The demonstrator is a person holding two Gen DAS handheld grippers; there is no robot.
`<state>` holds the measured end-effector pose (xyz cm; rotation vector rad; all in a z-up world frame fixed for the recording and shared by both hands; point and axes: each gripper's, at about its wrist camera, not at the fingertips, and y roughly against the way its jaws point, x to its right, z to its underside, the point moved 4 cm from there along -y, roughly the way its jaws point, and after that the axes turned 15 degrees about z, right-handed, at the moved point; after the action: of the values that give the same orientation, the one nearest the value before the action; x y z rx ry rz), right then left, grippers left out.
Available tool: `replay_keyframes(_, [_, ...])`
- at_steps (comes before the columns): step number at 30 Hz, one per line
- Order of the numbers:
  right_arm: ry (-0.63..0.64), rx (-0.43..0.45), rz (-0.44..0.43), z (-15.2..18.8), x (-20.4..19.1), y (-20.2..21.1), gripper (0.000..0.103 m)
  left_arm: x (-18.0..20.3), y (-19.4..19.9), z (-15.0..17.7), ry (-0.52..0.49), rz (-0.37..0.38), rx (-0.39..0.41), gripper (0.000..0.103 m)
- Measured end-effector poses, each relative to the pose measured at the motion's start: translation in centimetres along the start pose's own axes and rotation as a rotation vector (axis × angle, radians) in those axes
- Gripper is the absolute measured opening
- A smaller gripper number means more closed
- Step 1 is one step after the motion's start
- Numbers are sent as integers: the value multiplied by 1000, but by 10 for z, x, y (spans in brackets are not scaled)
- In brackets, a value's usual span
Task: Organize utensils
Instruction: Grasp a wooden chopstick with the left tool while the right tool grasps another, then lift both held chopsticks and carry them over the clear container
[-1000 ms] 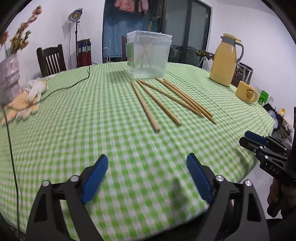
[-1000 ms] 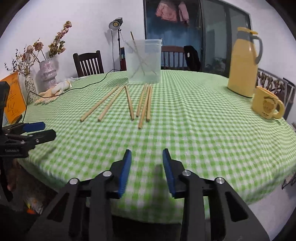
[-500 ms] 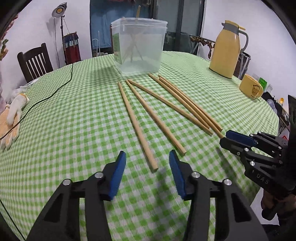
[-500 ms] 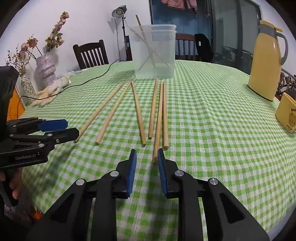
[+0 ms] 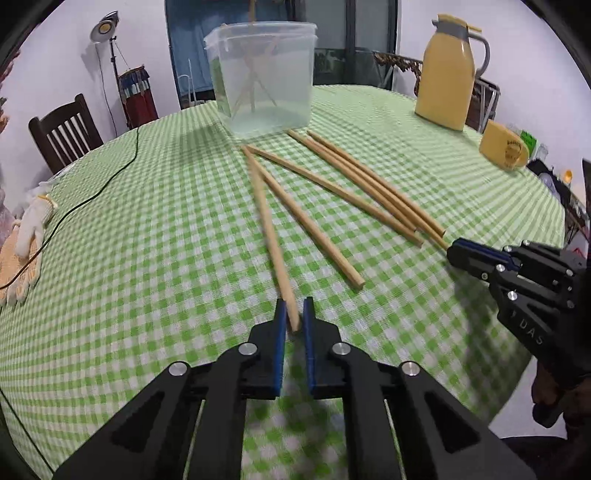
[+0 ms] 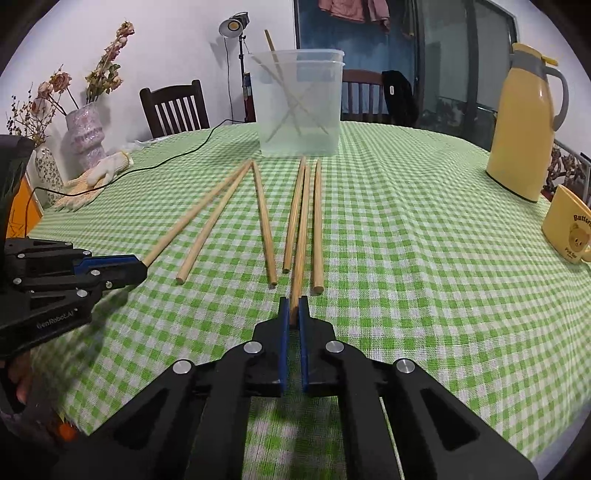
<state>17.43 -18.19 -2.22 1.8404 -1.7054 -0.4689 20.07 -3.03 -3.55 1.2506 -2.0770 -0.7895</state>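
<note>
A home dining room is shown. A round table [image 6: 424,258] is covered with a green checked cloth, and wooden chairs [image 6: 173,107] are drawn up to it. A yellow jug [image 6: 524,122] and a matching mug [image 6: 570,230] (printed with a bear) are set at its edge, and a vase [image 6: 86,133] of dried flowers is placed at the far left. Clothes [image 6: 354,11] are hung before a dark glass door [image 6: 461,55]. A floor lamp [image 6: 232,26] is stood against the white wall.

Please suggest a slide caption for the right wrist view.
Right gripper shut on a chopstick, five more lying on the checked tablecloth.
</note>
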Motion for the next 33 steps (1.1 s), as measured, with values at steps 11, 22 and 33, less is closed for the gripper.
replay_keyframes(11, [5,149,13,-18,12,54,4,0,73,-6,8,-7,144,4])
replay_keyframes(22, [-46,276,29,-33,30,97,4,7,146,-8,-31,-7,255,4])
replay_keyframes(33, [7,346,7,-77,38,125,4,21,181,-47,-161,-15,290,4])
